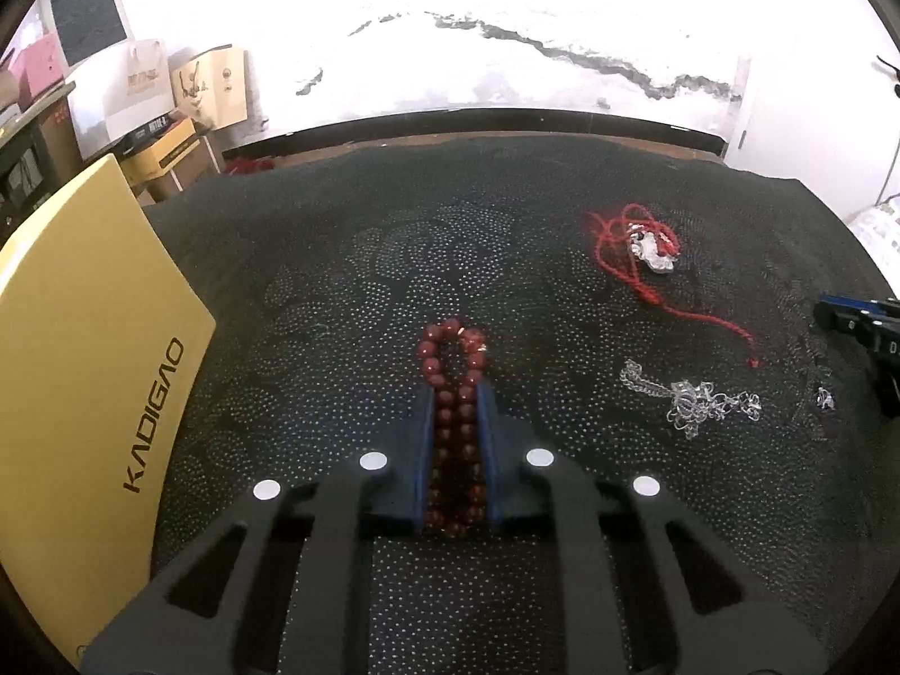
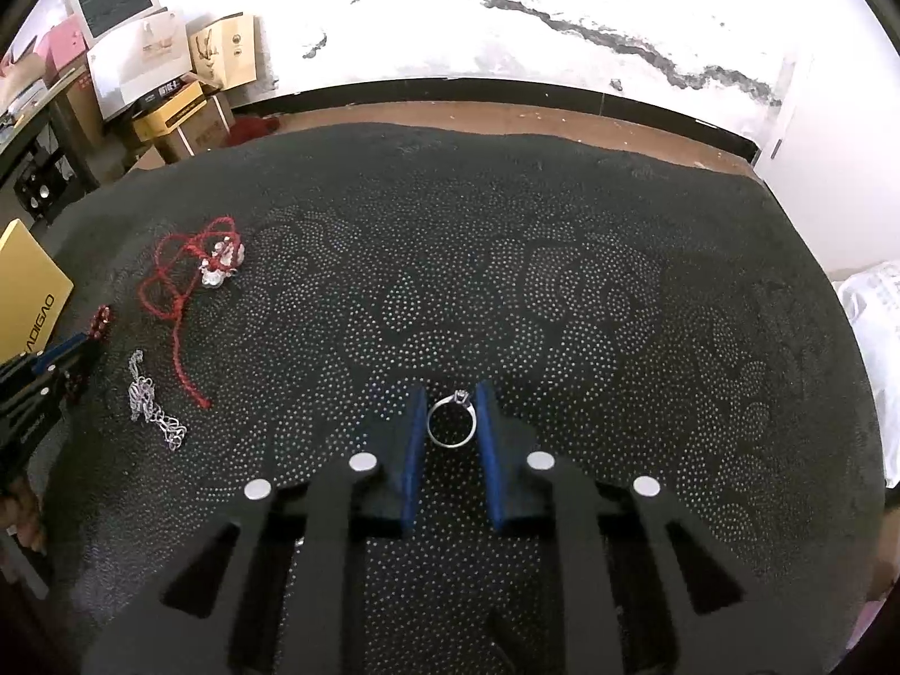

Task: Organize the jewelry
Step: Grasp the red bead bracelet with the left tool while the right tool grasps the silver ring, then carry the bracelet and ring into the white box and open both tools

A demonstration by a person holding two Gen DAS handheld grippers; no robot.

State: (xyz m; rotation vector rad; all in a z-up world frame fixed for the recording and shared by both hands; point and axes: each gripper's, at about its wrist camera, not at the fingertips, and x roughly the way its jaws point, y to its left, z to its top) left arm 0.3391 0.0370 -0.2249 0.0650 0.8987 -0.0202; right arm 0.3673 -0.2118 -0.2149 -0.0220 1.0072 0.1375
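Both grippers clamped on jewelry, dotted black mat

Red bead bracelet (image 1: 454, 394) is squeezed in the left gripper (image 1: 455, 394); silver ring (image 2: 451, 419) is pinched by the right gripper (image 2: 451, 394). Red cord pendant (image 1: 647, 247) and silver chain (image 1: 689, 399) lie loose between them.

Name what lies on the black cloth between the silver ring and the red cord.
Nothing: in the right wrist view only bare black cloth stretches between the silver ring and the red cord.

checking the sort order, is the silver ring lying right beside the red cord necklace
No, the silver ring sits between the jaws of the right gripper, far across the dotted cloth from the red cord necklace.
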